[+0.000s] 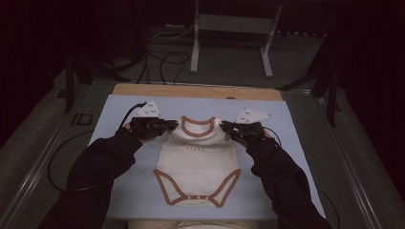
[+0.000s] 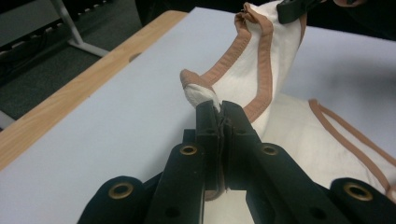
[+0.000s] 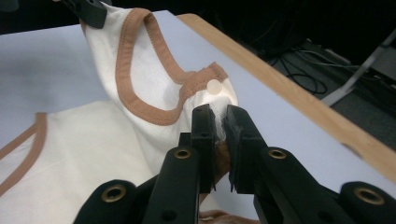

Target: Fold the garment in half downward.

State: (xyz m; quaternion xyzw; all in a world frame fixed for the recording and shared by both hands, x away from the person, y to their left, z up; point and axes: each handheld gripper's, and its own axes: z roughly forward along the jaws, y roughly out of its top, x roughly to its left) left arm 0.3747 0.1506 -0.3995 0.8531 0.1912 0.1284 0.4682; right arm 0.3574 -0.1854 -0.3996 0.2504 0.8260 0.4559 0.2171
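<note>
The bodysuit [image 1: 198,164] is spread flat on the worktop [image 1: 286,143], its snap end nearest the person and its long axis running straight away toward the neckline. At that far end it is pinched by both grippers: the left gripper [image 2: 218,109] is clamped on one shoulder tab, the cloth bunched right at the tips of its jaws, and the right gripper [image 3: 218,114] is clamped on the other shoulder, just below a small round snap [image 3: 214,87]. Between the two sets of jaws the brown-trimmed neckline is lifted and stretched crosswise, so the garment hangs back and down from the jaws toward the person. Both hands are equally near. Any fold is judged to turn on this raised top edge. How deep the cloth sits inside the jaws is hidden, and the printed text on the chest is too small to read.
</note>
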